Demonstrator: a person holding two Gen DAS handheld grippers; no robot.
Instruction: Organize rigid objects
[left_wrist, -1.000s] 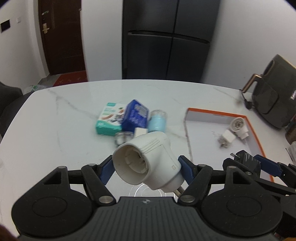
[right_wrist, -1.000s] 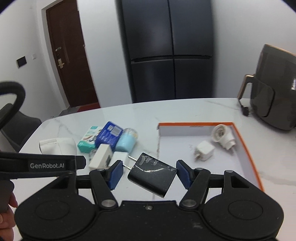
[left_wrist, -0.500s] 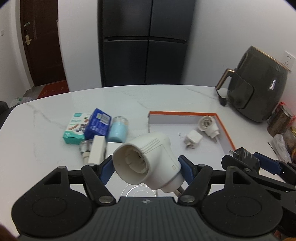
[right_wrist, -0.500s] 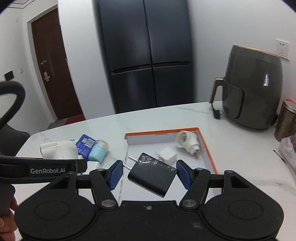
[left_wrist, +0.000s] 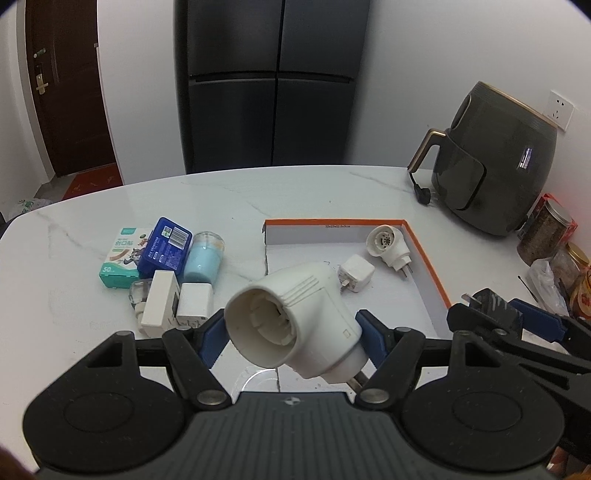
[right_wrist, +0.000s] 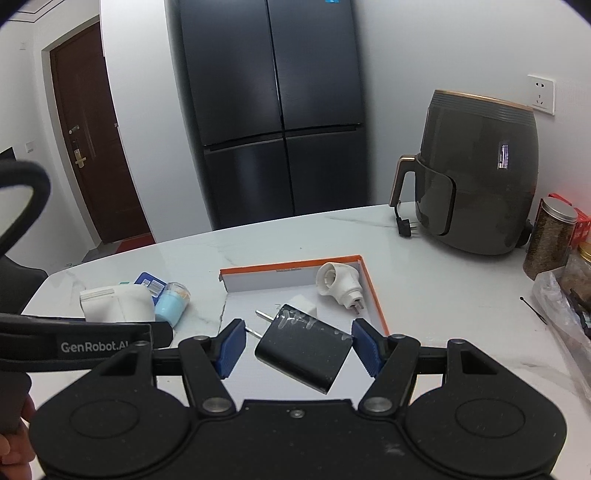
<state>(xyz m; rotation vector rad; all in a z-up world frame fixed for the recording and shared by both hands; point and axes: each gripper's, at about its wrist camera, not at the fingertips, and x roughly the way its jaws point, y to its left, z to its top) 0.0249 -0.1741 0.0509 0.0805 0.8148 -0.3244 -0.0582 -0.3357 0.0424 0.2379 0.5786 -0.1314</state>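
My left gripper (left_wrist: 291, 338) is shut on a large white socket adapter (left_wrist: 291, 326), held above the table near the front left of the orange-rimmed tray (left_wrist: 424, 254). My right gripper (right_wrist: 297, 347) is shut on a black charger plug (right_wrist: 304, 349), its prongs pointing left, above the tray (right_wrist: 373, 291). The right gripper also shows in the left wrist view (left_wrist: 517, 325). Inside the tray lie a small white cube charger (left_wrist: 356, 277) and a white round adapter (left_wrist: 388, 245).
Left of the tray sit a teal box (left_wrist: 122, 258), a blue box (left_wrist: 164, 245), a light blue jar (left_wrist: 203, 258) and white chargers (left_wrist: 177, 304). A dark air fryer (left_wrist: 495, 162) and jars (left_wrist: 546, 240) stand at the right.
Both grippers have swung to the right with their loads, so the tray now lies ahead of them and the pile of boxes sits further left.
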